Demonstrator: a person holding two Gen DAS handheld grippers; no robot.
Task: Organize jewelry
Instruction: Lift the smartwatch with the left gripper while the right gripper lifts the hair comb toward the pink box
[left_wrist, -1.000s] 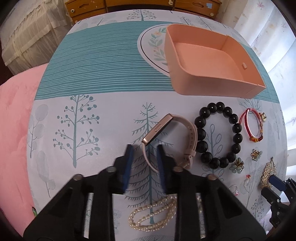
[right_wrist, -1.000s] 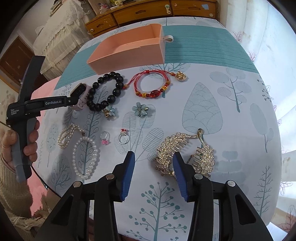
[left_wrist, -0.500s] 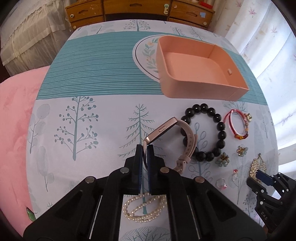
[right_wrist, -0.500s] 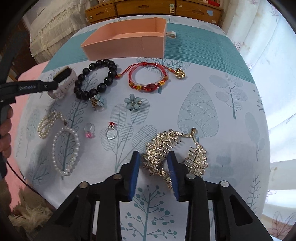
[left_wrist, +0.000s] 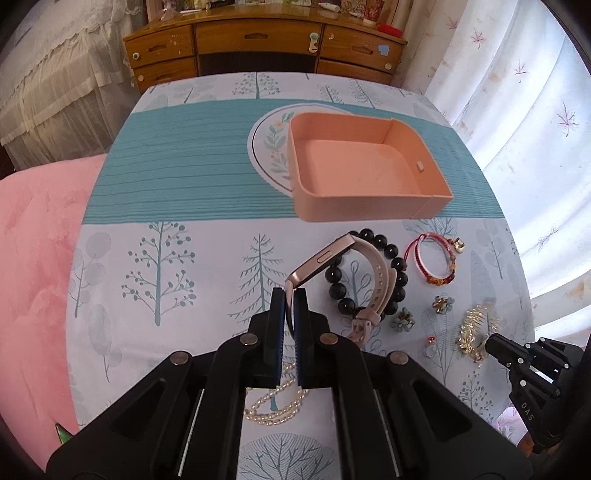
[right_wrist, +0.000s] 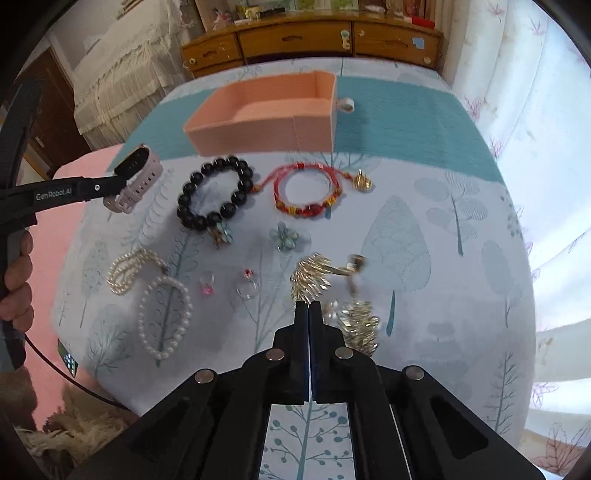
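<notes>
My left gripper (left_wrist: 290, 295) is shut on the strap of a pink smart watch (left_wrist: 347, 273) and holds it above the tablecloth; it also shows in the right wrist view (right_wrist: 138, 177). My right gripper (right_wrist: 307, 306) is shut on a gold leaf hair comb (right_wrist: 314, 277), lifted off the cloth, with a second gold piece (right_wrist: 358, 321) dangling beside it. An empty pink tray (left_wrist: 362, 170) stands at the back of the table. On the cloth lie a black bead bracelet (right_wrist: 214, 199), a red cord bracelet (right_wrist: 306, 188) and pearl bracelets (right_wrist: 162, 314).
Two flower earrings (right_wrist: 286, 238) and two small rings (right_wrist: 247, 284) lie mid-table. A wooden dresser (left_wrist: 258, 40) stands behind the table, curtains (left_wrist: 517, 92) to the right, a pink blanket (left_wrist: 33, 277) to the left. The person's hand (right_wrist: 16, 280) holds the left gripper handle.
Both grippers closed, the left on the watch strap and the right on the gold comb. Both have since lifted their pieces off the cloth.
</notes>
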